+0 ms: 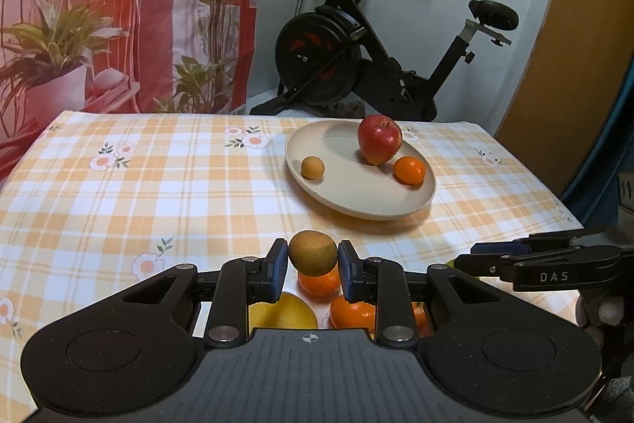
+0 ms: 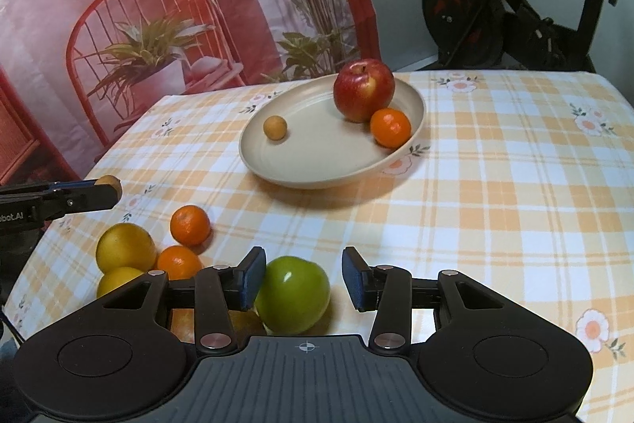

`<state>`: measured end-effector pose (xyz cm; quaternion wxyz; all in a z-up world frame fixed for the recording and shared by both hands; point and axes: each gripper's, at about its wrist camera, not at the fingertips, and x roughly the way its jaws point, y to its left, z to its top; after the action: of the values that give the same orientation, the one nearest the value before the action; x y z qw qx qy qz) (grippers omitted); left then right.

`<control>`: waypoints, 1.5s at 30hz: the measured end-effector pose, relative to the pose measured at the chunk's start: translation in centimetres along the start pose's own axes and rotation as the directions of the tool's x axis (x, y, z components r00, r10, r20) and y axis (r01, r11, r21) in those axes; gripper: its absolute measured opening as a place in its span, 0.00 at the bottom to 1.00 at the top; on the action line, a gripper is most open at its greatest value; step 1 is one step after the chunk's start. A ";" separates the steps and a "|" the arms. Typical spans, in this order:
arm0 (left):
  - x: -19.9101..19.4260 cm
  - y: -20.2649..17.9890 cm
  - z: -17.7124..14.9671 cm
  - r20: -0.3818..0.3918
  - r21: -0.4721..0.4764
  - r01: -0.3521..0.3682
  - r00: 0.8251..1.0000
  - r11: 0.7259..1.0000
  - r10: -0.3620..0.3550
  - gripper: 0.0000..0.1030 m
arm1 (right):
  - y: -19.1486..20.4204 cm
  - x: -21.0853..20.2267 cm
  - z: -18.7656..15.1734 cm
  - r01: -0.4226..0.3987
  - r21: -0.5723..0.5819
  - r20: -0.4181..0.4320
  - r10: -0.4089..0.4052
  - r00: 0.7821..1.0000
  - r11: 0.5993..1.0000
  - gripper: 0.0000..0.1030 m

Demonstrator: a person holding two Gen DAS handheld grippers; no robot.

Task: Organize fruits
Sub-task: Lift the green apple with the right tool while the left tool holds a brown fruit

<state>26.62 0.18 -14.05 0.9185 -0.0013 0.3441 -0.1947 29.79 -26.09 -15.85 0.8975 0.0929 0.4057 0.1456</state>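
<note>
My left gripper [image 1: 312,260] is shut on a small brown round fruit [image 1: 313,252], held above the tablecloth over loose oranges [image 1: 321,284]. The beige plate [image 1: 356,201] ahead holds a red apple [image 1: 379,139], an orange [image 1: 409,169] and a small brown fruit [image 1: 312,167]. My right gripper [image 2: 303,278] is open, with a green apple [image 2: 293,294] between its fingers, nearer the left pad. The same plate [image 2: 317,169], red apple [image 2: 363,89], orange [image 2: 390,127] and brown fruit [image 2: 275,127] show in the right wrist view. The left gripper [image 2: 107,191] shows at left there.
Two oranges [image 2: 190,224] and two yellow citrus fruits [image 2: 126,246] lie left of the green apple on the checked tablecloth [image 2: 495,205]. An exercise bike [image 1: 356,58] stands behind the table. A printed backdrop [image 1: 119,6] hangs at the far left edge.
</note>
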 end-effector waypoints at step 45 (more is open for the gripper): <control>-0.2 -0.2 -1.3 -0.025 -0.019 0.007 1.000 1.000 -0.007 0.28 | -1.4 0.9 -1.3 -0.071 0.143 -0.035 0.077 0.996 0.987 0.40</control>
<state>25.60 0.22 -14.89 0.9134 -0.0088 0.3576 -0.1945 29.61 -27.04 -17.73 0.8742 0.1686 0.4295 0.1514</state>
